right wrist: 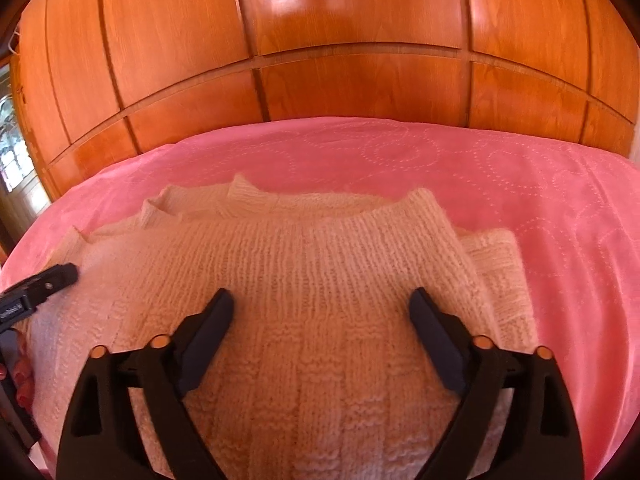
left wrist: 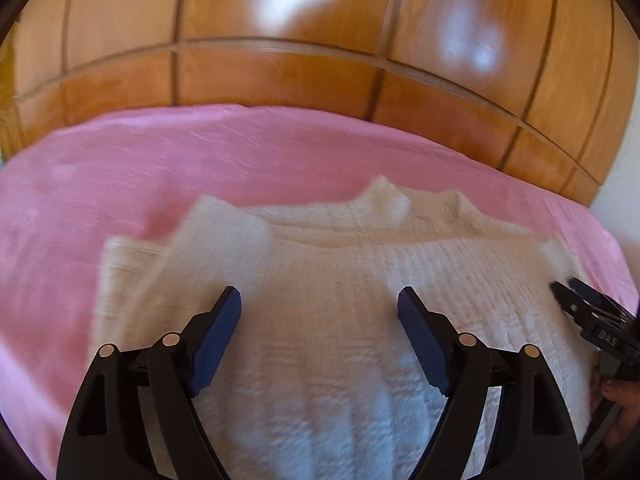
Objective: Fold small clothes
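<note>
A small cream knitted sweater (left wrist: 340, 280) lies flat on a pink bedspread (left wrist: 120, 168), neck toward the far side, with its sleeves folded in over the sides. My left gripper (left wrist: 320, 300) hovers over the sweater's left half, jaws wide apart with nothing between them. In the right wrist view the same sweater (right wrist: 320, 264) fills the middle, and my right gripper (right wrist: 322, 300) stands open over its right half, pads clear of the knit. The right gripper's tip (left wrist: 576, 300) shows at the sweater's right edge. The left gripper's tip (right wrist: 52, 280) shows at its left edge.
A glossy wooden wardrobe (right wrist: 320, 40) with panelled doors rises just behind the bed's far edge. The pink bedspread (right wrist: 520, 184) stretches bare to the right and beyond the sweater. A person's fingers (right wrist: 20, 376) hold the left gripper's handle.
</note>
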Demonstrator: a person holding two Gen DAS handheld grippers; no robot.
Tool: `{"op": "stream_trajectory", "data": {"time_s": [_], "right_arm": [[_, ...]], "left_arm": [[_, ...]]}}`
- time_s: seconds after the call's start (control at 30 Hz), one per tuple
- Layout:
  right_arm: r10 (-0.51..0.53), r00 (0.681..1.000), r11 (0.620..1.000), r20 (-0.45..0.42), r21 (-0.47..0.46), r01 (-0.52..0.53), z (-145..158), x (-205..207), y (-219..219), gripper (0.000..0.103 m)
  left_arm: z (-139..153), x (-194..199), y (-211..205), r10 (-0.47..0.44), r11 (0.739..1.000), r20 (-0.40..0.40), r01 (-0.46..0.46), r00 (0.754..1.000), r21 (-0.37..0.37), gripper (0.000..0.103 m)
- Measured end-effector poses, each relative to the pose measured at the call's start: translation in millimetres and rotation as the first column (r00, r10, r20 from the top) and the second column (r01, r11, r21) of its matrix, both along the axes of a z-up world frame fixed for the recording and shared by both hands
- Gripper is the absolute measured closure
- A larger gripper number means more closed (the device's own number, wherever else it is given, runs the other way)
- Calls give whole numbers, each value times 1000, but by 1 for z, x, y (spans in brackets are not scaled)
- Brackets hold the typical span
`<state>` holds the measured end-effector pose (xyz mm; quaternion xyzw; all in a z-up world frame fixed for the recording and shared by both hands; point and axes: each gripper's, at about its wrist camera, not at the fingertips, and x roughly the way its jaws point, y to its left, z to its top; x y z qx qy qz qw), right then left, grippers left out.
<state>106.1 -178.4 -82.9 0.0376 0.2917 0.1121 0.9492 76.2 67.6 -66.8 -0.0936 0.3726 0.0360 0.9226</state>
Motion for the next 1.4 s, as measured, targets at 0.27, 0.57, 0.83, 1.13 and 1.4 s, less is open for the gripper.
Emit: {"op": "stream_trajectory", "data": {"time_s": [0.27,0.57,0.83,1.13,1.4], "right_arm": [[-30,999,999,-23,-29,30,18,5,-5,13],[-73,994,995,-85,-68,68,4,42,-12,10],[-80,996,993,-25,82,82,15,5,-38,2],[-89,996,996,-33,-32,88,18,-49,-24,2],[-63,998,988,-17,-144,60,9,-103,-11,2]], "left_arm": [[-19,22,32,108,990,-121,-95,987,106,15],[-33,42,56,91,995,-152,-98,984,-37,6],[-7,-14,58,139,980,3,-137,990,-147,6],[-2,-71,63,138,985,66,-131,988,-108,6],[-2,-108,91,239,960,86,-222,967,-169,6]]}}
